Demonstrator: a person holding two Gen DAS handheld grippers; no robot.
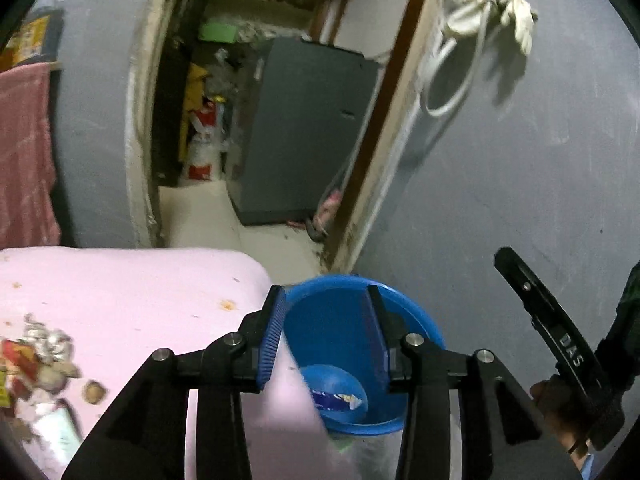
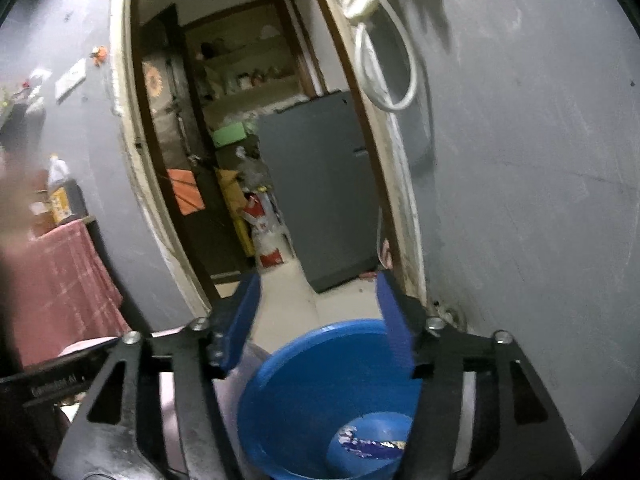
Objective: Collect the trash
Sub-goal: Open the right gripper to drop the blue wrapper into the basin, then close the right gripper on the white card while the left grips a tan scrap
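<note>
A blue plastic bin (image 1: 344,344) stands on the floor beside a pink-covered bed (image 1: 132,292); a blue-and-white wrapper (image 1: 338,399) lies in its bottom. My left gripper (image 1: 326,334) is open and empty, over the bin's near rim. A heap of trash (image 1: 40,364), foil, wrappers and scraps, lies on the bed at the far left. In the right wrist view my right gripper (image 2: 318,320) is open and empty above the same bin (image 2: 320,392), with the wrapper (image 2: 370,442) below. The right gripper's body (image 1: 560,344) shows at the right of the left wrist view.
A grey wall (image 1: 520,184) rises right behind the bin. An open doorway (image 1: 248,120) leads to a room with a grey fridge (image 1: 308,128) and clutter. A white cable and cloth (image 1: 480,12) hang on the wall. A red cloth (image 1: 24,152) hangs at left.
</note>
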